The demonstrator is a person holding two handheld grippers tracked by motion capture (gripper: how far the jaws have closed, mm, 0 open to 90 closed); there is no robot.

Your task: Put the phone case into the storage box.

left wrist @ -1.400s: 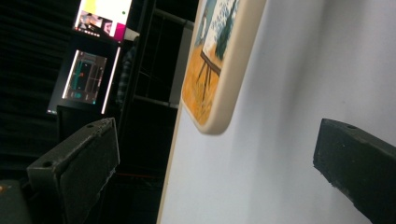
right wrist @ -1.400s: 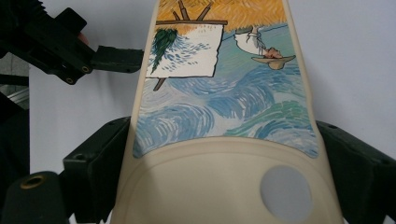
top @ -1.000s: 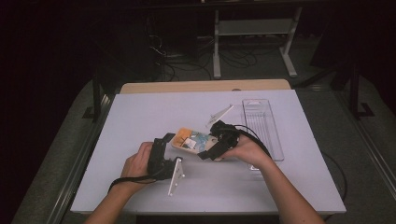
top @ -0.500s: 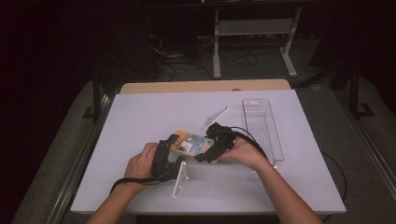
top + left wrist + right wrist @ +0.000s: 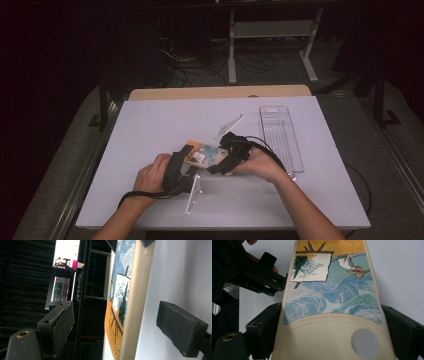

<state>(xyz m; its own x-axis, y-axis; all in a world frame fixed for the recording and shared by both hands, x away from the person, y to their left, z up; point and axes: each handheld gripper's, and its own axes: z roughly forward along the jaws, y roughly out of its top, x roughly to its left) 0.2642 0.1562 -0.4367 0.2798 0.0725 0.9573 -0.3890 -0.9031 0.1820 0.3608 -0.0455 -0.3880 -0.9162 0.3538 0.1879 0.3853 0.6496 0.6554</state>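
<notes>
My right claw (image 5: 332, 340) clamps the cream phone case with a painted swirl-and-easel picture (image 5: 329, 297), holding it over the middle of the white worktop (image 5: 150, 125). My left claw (image 5: 125, 322) straddles its edge, jaws closing in, pads not touching. I read no writing.

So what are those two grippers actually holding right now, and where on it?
The right gripper clamps the painted phone case by both side edges at its camera-hole end. The left gripper, just closing, straddles its other end without touching.
</notes>
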